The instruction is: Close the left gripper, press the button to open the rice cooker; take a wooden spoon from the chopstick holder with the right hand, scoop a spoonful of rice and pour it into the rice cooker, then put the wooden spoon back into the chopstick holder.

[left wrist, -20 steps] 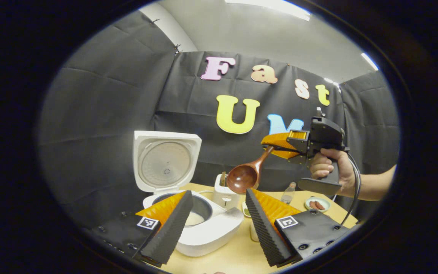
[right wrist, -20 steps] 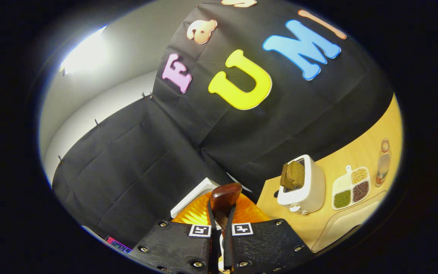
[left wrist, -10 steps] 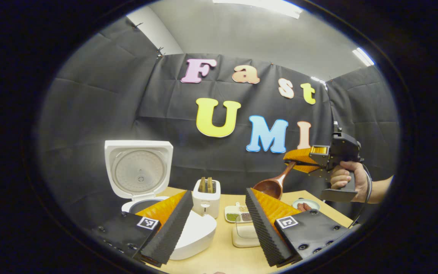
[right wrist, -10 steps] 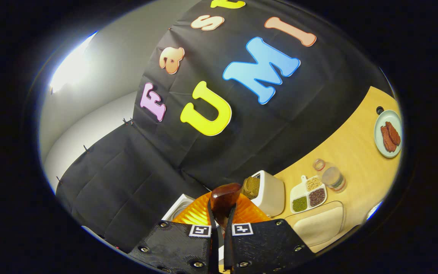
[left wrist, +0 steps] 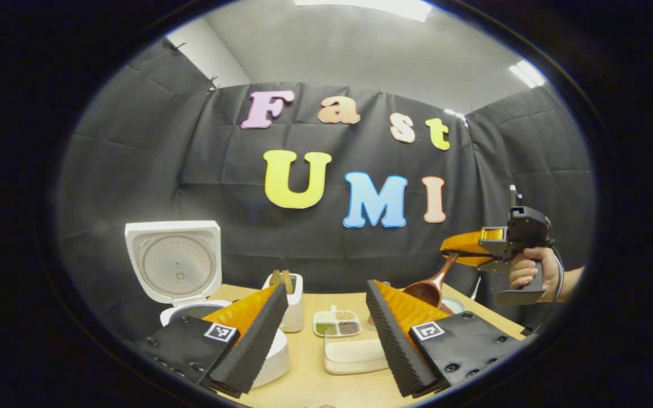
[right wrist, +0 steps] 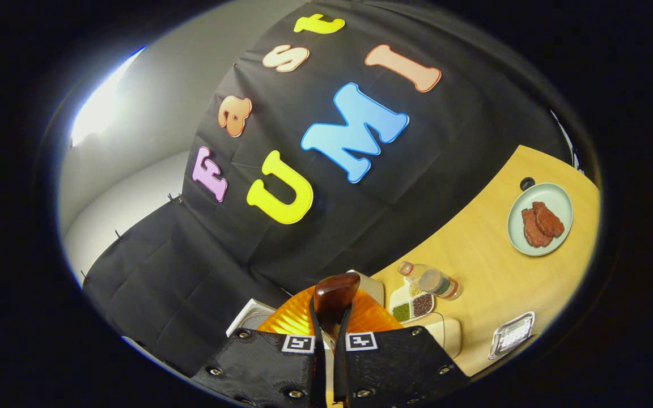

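Note:
The white rice cooker (left wrist: 272, 354) stands at the left with its lid (left wrist: 173, 263) raised upright. My left gripper (left wrist: 326, 334) is open just right of the cooker, nothing between its fingers. To the right, a hand (left wrist: 525, 272) holds my right gripper (left wrist: 465, 249), shut on the handle of a brown wooden spoon (left wrist: 431, 289) whose bowl hangs down over the table's right side. In the right gripper view, the right gripper (right wrist: 329, 334) clamps the spoon (right wrist: 335, 292), which sticks out ahead. A white rice tub (left wrist: 355, 354) lies before the left gripper.
A white toaster (left wrist: 292, 300) stands behind the cooker, a divided grain tray (left wrist: 336, 323) beside it. The right gripper view shows the wooden table (right wrist: 491, 266) with a bottle (right wrist: 431, 280), a plate of brown food (right wrist: 539, 218) and a small metal mesh container (right wrist: 511, 334).
The right gripper has carried the spoon rightward and lower, away from the cooker. The left gripper view has swung right, so the cooker sits farther left.

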